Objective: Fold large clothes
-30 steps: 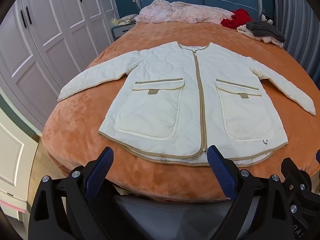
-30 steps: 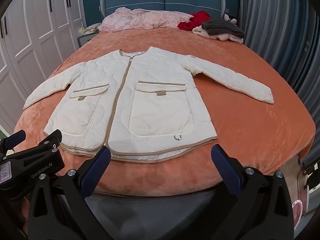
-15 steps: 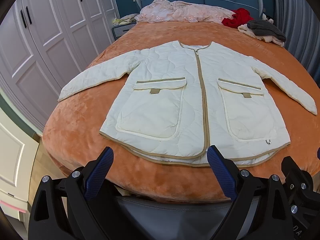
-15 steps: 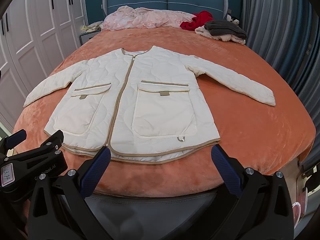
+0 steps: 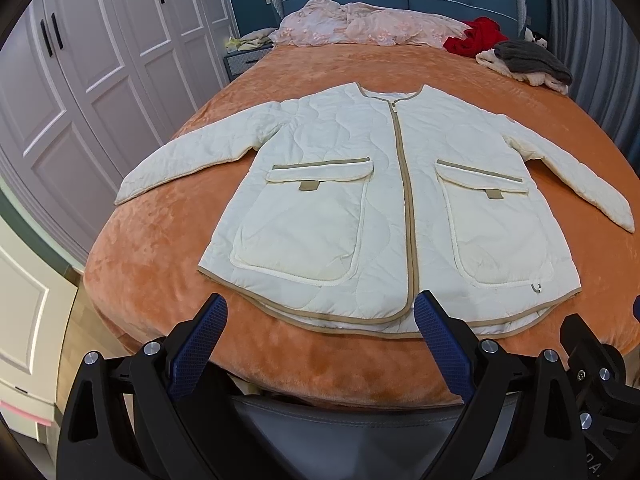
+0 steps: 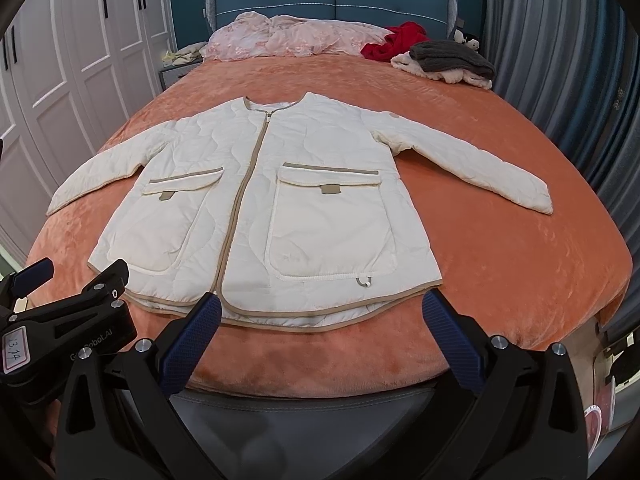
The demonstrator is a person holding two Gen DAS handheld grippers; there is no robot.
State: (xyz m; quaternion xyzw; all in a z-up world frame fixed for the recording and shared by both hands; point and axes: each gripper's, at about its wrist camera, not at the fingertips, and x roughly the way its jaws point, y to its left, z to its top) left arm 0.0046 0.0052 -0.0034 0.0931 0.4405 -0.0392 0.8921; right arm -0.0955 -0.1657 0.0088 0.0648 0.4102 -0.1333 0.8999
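A cream quilted jacket (image 5: 384, 196) with tan trim and two front pockets lies flat, zipped, front up, on the orange bedspread (image 5: 152, 248), sleeves spread to both sides. It also shows in the right wrist view (image 6: 264, 208). My left gripper (image 5: 320, 320) is open and empty, just short of the jacket's hem at the bed's near edge. My right gripper (image 6: 320, 316) is open and empty, also just short of the hem. The left gripper's body shows at the lower left of the right wrist view (image 6: 72, 312).
Pink bedding (image 5: 360, 24), a red garment (image 5: 476, 36) and a grey and cream clothes pile (image 5: 528, 60) lie by the blue headboard. White wardrobe doors (image 5: 80, 80) stand left of the bed. Grey curtains (image 6: 560, 60) hang on the right.
Both grippers have moved slightly forward and up over the bed's near edge; the jacket sits a little lower and nearer in both views. The jacket itself has not moved.
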